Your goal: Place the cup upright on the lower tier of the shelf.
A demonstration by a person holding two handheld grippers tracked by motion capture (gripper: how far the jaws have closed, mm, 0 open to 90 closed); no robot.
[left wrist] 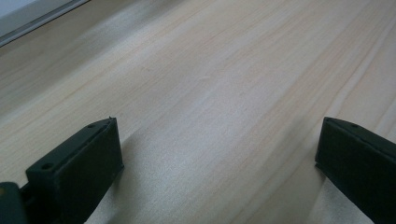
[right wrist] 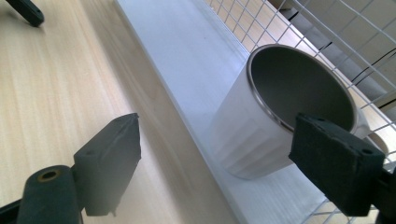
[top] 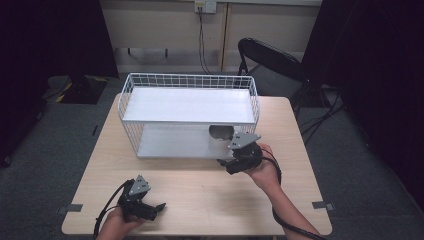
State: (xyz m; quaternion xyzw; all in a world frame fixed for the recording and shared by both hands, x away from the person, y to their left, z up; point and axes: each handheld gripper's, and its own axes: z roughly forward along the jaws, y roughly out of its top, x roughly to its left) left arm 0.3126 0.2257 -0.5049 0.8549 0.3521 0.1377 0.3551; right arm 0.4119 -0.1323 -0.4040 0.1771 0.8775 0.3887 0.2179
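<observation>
Jaws parted on right gripper (right wrist: 215,163), white cup (right wrist: 280,112) between, rack (top: 150,90) shelf

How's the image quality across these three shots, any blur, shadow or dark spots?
High view: table evenly lit, room edges fall into black. Left gripper view: wood grain soft and blurred, faint shadows beside the jaws of the open left hand-held gripper. Right gripper view: cup fairly sharp with a dark interior, near jaws and wire rack slightly soft.
</observation>
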